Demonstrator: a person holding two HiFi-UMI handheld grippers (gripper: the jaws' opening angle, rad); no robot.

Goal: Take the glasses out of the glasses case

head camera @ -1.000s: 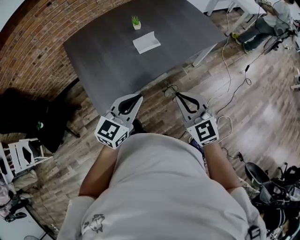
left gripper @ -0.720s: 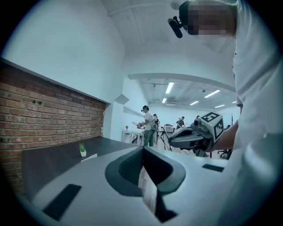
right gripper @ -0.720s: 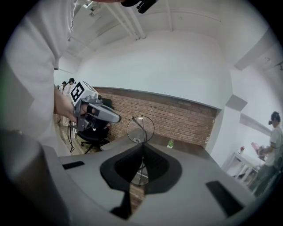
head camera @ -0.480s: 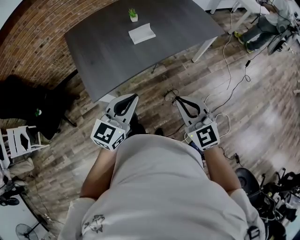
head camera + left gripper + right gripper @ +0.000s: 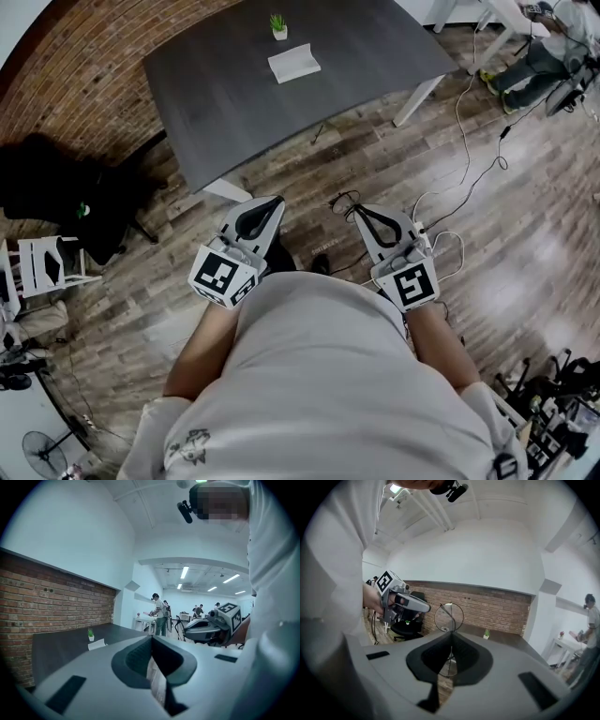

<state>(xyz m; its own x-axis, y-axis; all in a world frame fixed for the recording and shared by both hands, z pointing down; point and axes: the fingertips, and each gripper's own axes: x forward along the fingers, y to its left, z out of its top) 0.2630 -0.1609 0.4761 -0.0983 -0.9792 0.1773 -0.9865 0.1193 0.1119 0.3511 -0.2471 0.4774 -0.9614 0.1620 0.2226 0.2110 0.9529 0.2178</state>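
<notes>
**Inspector:** Location of the glasses case?

**Assessor:** The glasses case point(image 5: 293, 63), white, lies on the dark table point(image 5: 225, 103) at twelve o'clock from the person. It is well apart from both grippers. At this range it appears closed, though I cannot confirm that.

**Inspector:** Adjacent items?

**Assessor:** A small potted plant point(image 5: 278, 26) stands just beside it, at eleven o'clock of the case.

**Inspector:** Grippers?

**Assessor:** The left gripper point(image 5: 270, 202) has its jaws closed tip to tip, with nothing between them. The right gripper point(image 5: 362, 212) is likewise closed and empty. Both are held over the wood floor point(image 5: 309, 178), short of the table's near edge. From the person's chest, the left sits at eleven o'clock and the right at one. Loose cables point(image 5: 459, 178) lie at two o'clock of the right gripper.
</notes>
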